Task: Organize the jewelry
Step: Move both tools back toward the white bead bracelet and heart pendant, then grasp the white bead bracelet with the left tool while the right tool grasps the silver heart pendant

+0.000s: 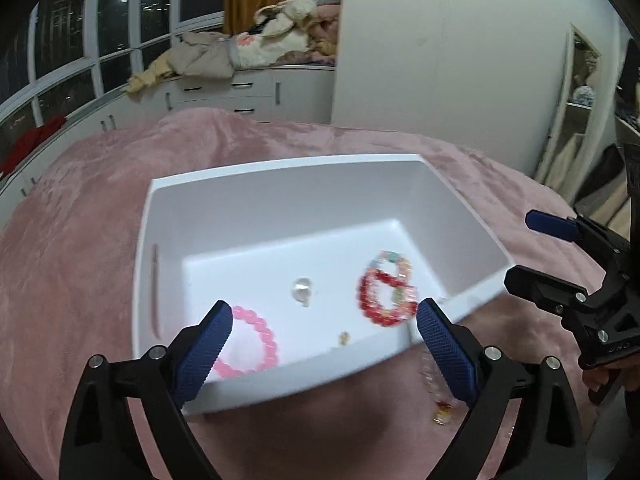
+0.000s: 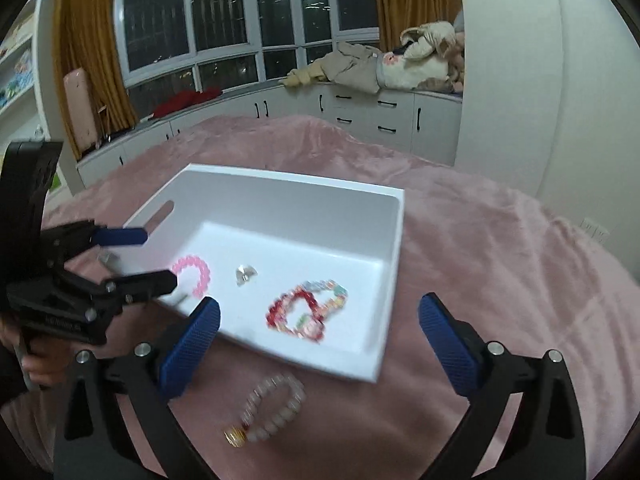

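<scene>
1. A white box (image 1: 280, 208) sits on a bed covered with a pink blanket (image 1: 80, 260). The box is open at the top and has a slot handle in its left wall.
2. Inside the box, a pink bead bracelet (image 1: 256, 340) lies in the near left corner, close to the near wall.
3. A red bead bracelet (image 1: 380, 300) and a multicoloured bead bracelet (image 1: 394, 268) lie together on the right part of the box floor, overlapping each other.
4. A small clear bead (image 1: 302, 290) rests near the middle of the box floor, and a tiny gold-coloured piece (image 1: 344, 338) lies nearer the front wall.
5. Outside the box, on the blanket just in front of its near wall, lies a pale bead bracelet (image 2: 272, 404) with a gold charm (image 2: 234, 436) at its near end.
6. The left claw (image 1: 324, 340) is open, its blue pads spread wide over the near edge of the box, holding nothing.
7. The right claw (image 2: 320, 332) is also open and empty, its pads apart above the near wall of the box, with the pale bracelet below and between them.
8. In the right wrist view the left claw appears at the left side of the box, by the slot handle.
9. Behind the bed stand white drawers (image 2: 376, 116) under dark windows, with a heap of clothes (image 2: 384, 64) on top.
</scene>
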`<move>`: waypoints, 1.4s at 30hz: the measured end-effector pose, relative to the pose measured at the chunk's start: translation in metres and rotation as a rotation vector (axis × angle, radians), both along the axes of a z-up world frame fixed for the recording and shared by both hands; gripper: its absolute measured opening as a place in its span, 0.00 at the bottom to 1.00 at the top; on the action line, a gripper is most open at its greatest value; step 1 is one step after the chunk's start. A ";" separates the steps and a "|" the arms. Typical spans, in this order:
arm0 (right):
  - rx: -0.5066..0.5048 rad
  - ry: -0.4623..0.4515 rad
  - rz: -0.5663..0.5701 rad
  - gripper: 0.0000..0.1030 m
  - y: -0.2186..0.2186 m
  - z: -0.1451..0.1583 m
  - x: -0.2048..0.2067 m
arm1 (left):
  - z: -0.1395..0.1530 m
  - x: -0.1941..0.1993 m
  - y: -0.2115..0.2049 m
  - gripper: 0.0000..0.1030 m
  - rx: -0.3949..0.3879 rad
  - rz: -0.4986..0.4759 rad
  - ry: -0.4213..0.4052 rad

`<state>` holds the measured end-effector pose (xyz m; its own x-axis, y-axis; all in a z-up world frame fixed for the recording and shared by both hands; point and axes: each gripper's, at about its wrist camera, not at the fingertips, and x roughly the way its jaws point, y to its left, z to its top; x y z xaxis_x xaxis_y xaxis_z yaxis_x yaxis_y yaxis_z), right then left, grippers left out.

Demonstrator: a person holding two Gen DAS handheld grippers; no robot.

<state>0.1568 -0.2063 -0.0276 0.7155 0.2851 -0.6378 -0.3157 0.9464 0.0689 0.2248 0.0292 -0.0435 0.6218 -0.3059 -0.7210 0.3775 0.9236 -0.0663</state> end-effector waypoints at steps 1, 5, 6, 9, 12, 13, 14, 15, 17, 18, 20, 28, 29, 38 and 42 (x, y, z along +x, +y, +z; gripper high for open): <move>-0.016 -0.001 0.007 0.95 -0.003 0.002 -0.004 | 0.001 -0.003 -0.003 0.92 0.000 -0.005 0.000; -0.047 0.014 0.024 0.96 -0.020 0.005 -0.024 | 0.004 -0.015 -0.015 0.92 -0.016 -0.034 -0.001; -0.049 0.017 0.031 0.96 -0.023 0.005 -0.029 | 0.004 -0.019 -0.017 0.92 -0.020 -0.040 0.001; -0.077 0.030 0.049 0.96 -0.031 0.006 -0.045 | 0.003 -0.030 -0.028 0.92 -0.021 -0.068 0.006; -0.079 0.057 0.058 0.96 -0.038 0.004 -0.055 | 0.001 -0.042 -0.040 0.92 -0.015 -0.092 0.007; -0.079 0.066 0.061 0.96 -0.041 0.003 -0.059 | 0.000 -0.045 -0.043 0.92 -0.015 -0.098 0.011; -0.083 0.069 0.063 0.96 -0.041 0.002 -0.062 | -0.001 -0.048 -0.047 0.92 -0.013 -0.105 0.015; -0.086 0.071 0.070 0.96 -0.041 0.001 -0.065 | -0.003 -0.052 -0.052 0.92 -0.009 -0.114 0.018; -0.096 0.074 0.085 0.96 -0.041 0.001 -0.072 | -0.004 -0.058 -0.058 0.92 0.001 -0.122 0.018; -0.099 0.076 0.094 0.96 -0.039 0.001 -0.074 | -0.005 -0.061 -0.062 0.92 0.007 -0.127 0.016; -0.110 0.082 0.121 0.95 -0.037 0.001 -0.080 | -0.007 -0.066 -0.068 0.92 0.018 -0.134 0.021; -0.085 0.223 0.249 0.93 -0.030 -0.010 -0.089 | -0.026 -0.069 -0.083 0.92 0.034 -0.133 0.072; -0.081 0.246 0.271 0.90 -0.029 -0.012 -0.090 | -0.029 -0.068 -0.085 0.92 0.038 -0.130 0.078; -0.222 0.462 0.441 0.65 0.014 -0.069 -0.093 | -0.060 -0.063 -0.105 0.79 0.078 -0.127 0.136; -0.269 0.517 0.477 0.62 0.024 -0.087 -0.096 | -0.076 -0.059 -0.114 0.74 0.116 -0.123 0.158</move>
<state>0.0612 -0.1822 -0.1148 0.1441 0.2760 -0.9503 -0.6860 0.7200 0.1051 0.1657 -0.0847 -0.1197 0.4612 -0.2815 -0.8414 0.4808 0.8763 -0.0296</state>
